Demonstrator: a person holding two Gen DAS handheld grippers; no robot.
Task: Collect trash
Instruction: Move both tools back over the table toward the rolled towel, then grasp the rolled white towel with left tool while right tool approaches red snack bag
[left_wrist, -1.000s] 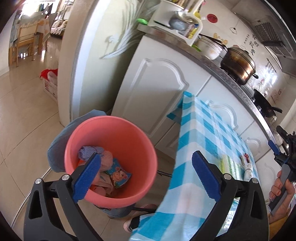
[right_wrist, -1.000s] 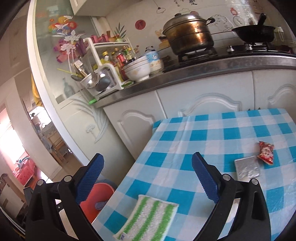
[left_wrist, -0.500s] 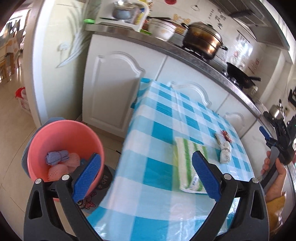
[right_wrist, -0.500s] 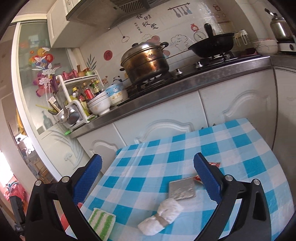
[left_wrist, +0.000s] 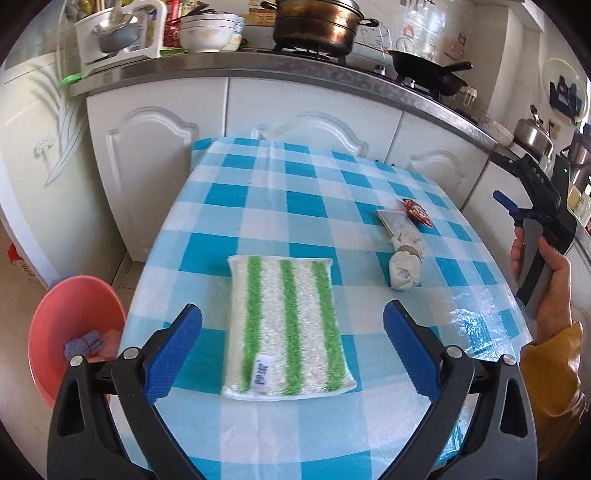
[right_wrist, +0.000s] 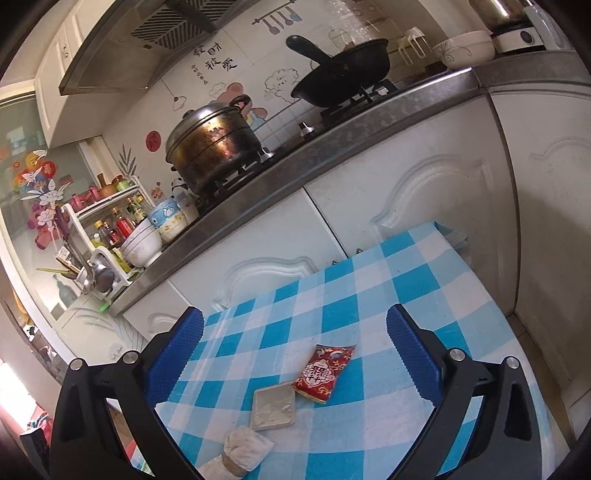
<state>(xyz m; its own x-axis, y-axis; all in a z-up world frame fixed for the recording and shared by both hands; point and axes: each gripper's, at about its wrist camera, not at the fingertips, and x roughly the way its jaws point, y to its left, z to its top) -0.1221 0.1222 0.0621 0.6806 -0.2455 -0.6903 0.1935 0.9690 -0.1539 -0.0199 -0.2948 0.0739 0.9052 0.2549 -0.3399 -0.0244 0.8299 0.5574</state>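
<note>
While both grippers hang wide and empty, the right gripper (right_wrist: 295, 354) is nearer the red wrapper (right_wrist: 324, 372), which lies just ahead between its fingers.

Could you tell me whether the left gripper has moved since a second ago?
Yes. The left gripper has swung from above the pink bin, now at its view's left edge, to over the striped cloth on the table.
</note>
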